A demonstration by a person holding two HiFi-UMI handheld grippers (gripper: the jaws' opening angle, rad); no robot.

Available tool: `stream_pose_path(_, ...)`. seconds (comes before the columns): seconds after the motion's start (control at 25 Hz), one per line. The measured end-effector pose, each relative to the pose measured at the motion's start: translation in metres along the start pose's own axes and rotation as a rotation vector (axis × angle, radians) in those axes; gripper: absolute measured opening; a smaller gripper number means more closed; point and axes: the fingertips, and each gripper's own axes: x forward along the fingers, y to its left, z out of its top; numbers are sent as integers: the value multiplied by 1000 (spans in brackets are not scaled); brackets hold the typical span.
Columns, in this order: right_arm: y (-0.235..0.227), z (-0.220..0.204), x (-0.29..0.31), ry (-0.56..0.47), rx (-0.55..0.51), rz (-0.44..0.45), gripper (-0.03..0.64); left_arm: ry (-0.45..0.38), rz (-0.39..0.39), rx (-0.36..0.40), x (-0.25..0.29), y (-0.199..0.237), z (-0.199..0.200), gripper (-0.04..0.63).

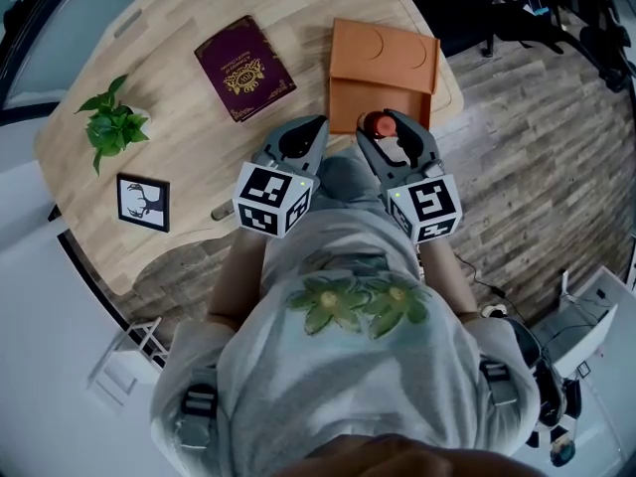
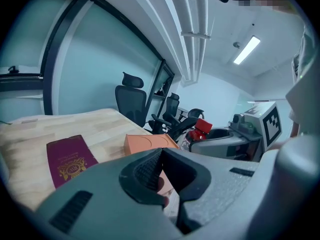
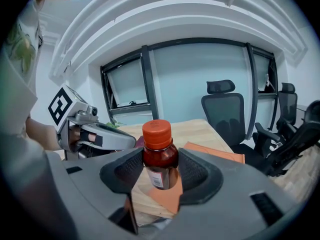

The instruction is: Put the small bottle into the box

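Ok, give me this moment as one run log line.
right gripper: shut on small brown bottle with orange cap | left gripper: shut, empty | flat orange box: on wooden table, bottle not inside

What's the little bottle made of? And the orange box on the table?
The small bottle looks like shiny, see-through reddish-brown plastic or glass; I can't tell which. Its cap looks like matte orange plastic. The box is probably matte orange cardboard, going by its flat folded panels.

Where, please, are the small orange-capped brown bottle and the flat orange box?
Small orange-capped brown bottle (image 3: 160, 159): right gripper view, glass body.
Flat orange box (image 1: 386, 58): head view, lid centre.
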Motion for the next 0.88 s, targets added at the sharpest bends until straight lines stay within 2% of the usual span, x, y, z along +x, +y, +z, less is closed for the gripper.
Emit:
stream_pose_path(0.4,-8,-8,12,27,-25,8,216,18,-6,-5,11,1,3,8)
stream_pose_path(0.88,-13,-8,21,28,-2,15,216,46,-23,-15,22,3,0,7)
